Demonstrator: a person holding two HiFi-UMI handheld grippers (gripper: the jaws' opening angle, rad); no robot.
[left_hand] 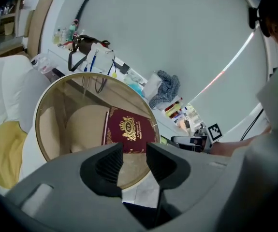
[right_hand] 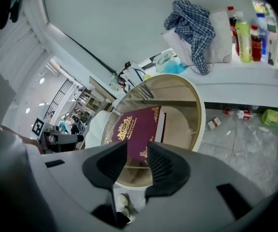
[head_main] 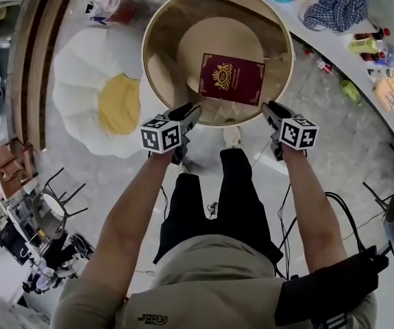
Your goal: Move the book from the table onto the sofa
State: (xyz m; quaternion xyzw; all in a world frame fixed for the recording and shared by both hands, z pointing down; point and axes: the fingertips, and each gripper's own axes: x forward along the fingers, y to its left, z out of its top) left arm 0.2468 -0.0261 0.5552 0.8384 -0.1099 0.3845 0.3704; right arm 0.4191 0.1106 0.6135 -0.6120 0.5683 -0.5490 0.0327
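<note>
Left of the scene, on the floor, lies the white petal-shaped sofa (head_main: 80, 81) with a yellow cushion (head_main: 119, 103) at its centre; this is the destination. Just right of it stands the round table (head_main: 146, 50), a glass top in a pale rim. Along the far right runs a long white side table (right_hand: 255, 74) carrying a checked cloth (right_hand: 192, 21) and bottles; none of these belongs to the task.

The burgundy book (head_main: 231, 79) lies flat and closed on the glass, cover up with a gold emblem showing. It sits in the near-right part of the table, its near edge close to the rim but not overhanging it.

The left tool (head_main: 186, 118) and the right tool (head_main: 271, 112) hover at the near rim, one toward each near corner of the book. Both point down and forward at it. Each has its jaws apart with nothing between them, and neither touches the book.

Handling assessment:
- The covers appear stiff, so the book should keep its shape when lifted by one edge.
- Weight is probably moderate; a two-point hold at the near corners limits sag and swing.
- The cover looks smooth and the glass offers little friction. Expect the book to slide away if pushed.
- No gap is visible under the book, so the lower jaw must work beneath the near edge.
</note>
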